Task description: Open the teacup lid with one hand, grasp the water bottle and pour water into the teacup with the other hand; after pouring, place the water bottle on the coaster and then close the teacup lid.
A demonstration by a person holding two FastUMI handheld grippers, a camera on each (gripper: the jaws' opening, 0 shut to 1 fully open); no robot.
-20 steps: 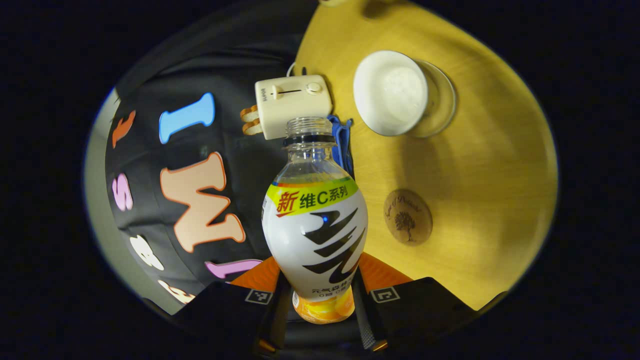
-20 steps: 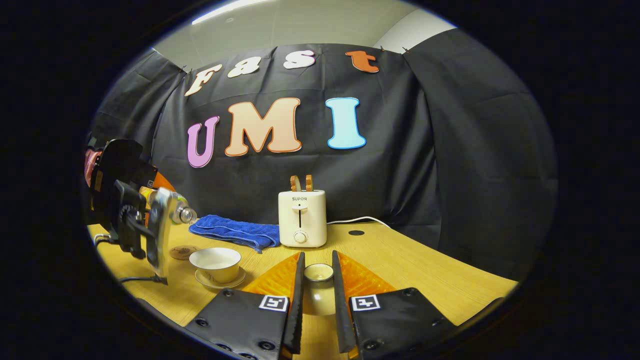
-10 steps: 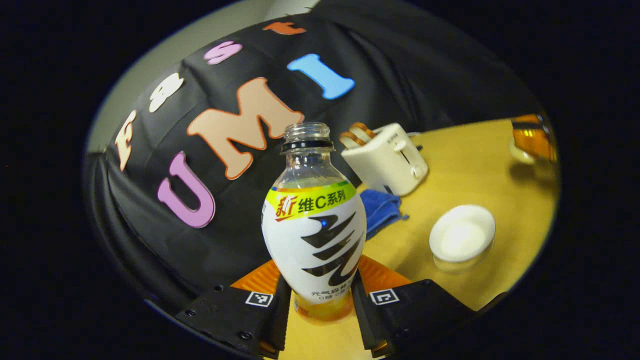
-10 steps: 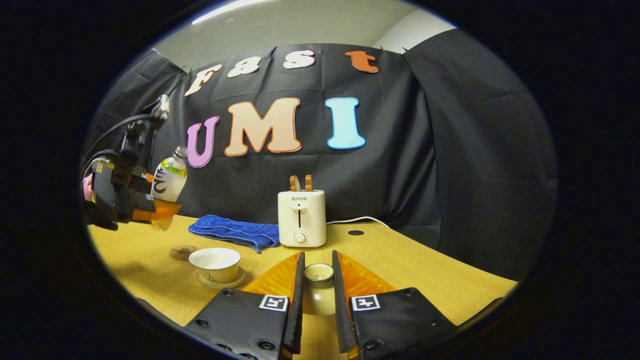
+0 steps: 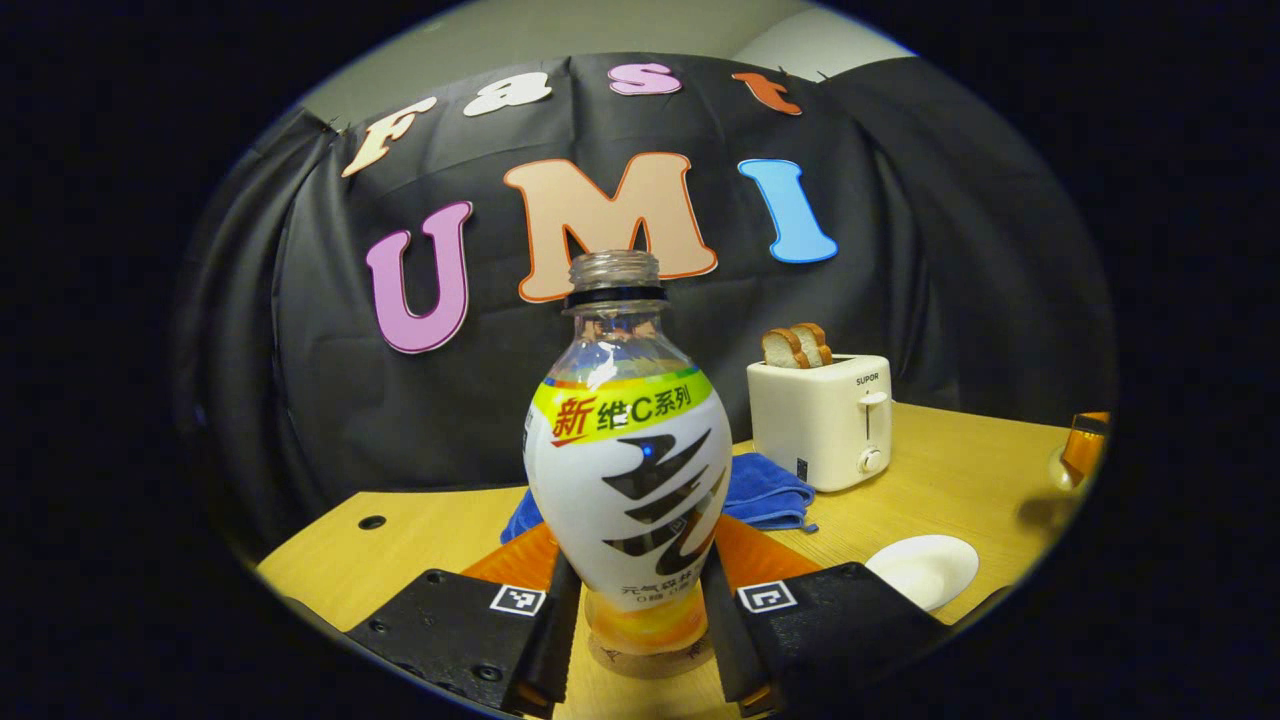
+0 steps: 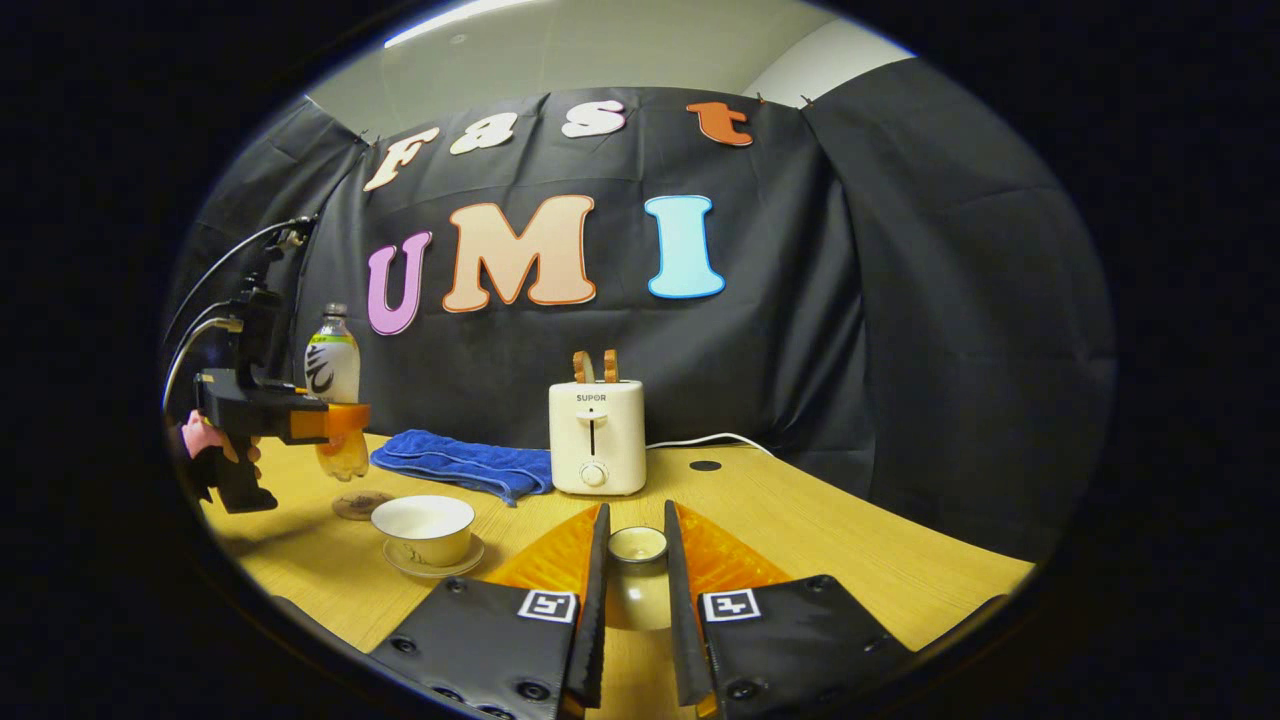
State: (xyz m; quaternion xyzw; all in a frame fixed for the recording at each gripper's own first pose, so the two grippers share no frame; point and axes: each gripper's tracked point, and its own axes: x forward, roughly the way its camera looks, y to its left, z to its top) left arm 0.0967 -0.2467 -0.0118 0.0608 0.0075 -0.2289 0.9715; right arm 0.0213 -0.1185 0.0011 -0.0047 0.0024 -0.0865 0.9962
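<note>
Now, left gripper view
Step in hand: the water bottle (image 5: 627, 470) is judged to be on its way down to the coaster (image 5: 640, 662), pouring apparently done.
Left tool (image 5: 632, 615): closed on the lower body of the bottle, both fingers pressed against its sides.
Bottle: held upright, uncapped, clear neck, white label with black strokes and a yellow-green band, orange base.
Coaster: a brown edge is seen directly under the bottle's base; contact cannot be told.
Advice: the bottle should be kept vertical and lowered slowly, centred over the coaster, and released only once its base is seated.
Teacup (image 5: 922, 568): white, uncovered, on the desk (image 5: 400, 540) to the right.

Right gripper view
Right tool (image 6: 633, 580): closed around the teacup lid (image 6: 637, 546), which is held between the fingers above the desk.
Bottle position: upright in the left tool, just above the coaster, behind and left of the teacup on its saucer (image 6: 432, 568).
Background: a white toaster (image 6: 590, 438) and a blue towel (image 6: 462, 464) stand behind.
Advice: the lid should be kept level until the bottle is set down.
</note>
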